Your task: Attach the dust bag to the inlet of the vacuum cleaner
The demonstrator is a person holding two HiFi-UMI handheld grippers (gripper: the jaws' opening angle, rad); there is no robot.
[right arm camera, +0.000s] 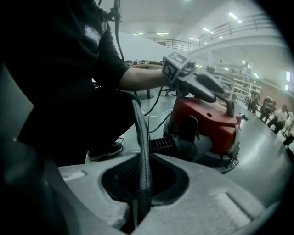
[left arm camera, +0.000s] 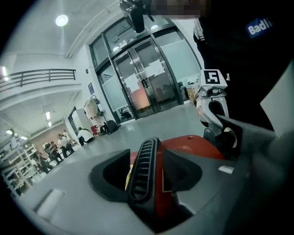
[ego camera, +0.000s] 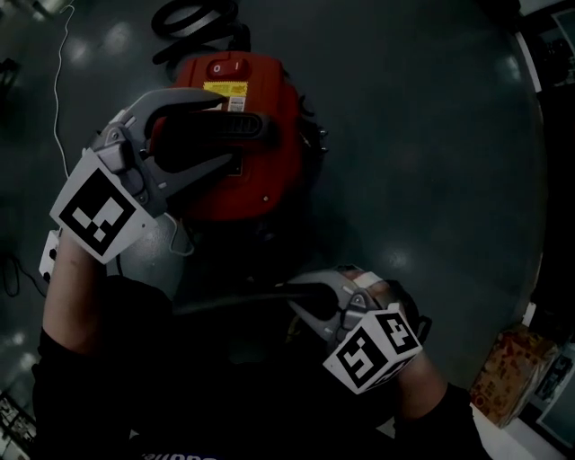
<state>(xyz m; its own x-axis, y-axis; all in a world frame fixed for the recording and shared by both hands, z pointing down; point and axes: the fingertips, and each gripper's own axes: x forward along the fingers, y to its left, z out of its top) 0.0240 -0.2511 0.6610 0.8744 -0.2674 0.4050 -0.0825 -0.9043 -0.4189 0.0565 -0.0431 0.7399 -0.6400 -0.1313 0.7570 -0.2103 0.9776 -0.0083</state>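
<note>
A red vacuum cleaner (ego camera: 265,175) stands on the dark floor, its black ribbed handle (ego camera: 211,130) on top. My left gripper (ego camera: 238,139) straddles that handle (left arm camera: 143,160) with a gap at each jaw, so it is open. The right gripper (ego camera: 292,301) is nearer to me and lower, shut on a thin black textured strip (right arm camera: 140,137) that runs up towards the person; I cannot tell what the strip belongs to. In the right gripper view a black ribbed hose (right arm camera: 163,144) joins the vacuum's side (right arm camera: 206,124).
A coiled black hose (ego camera: 193,18) lies beyond the vacuum and a white cable (ego camera: 61,81) trails at the left. An orange packet (ego camera: 512,373) sits at the lower right. Glass doors (left arm camera: 147,82) and seated people (left arm camera: 50,151) are far off.
</note>
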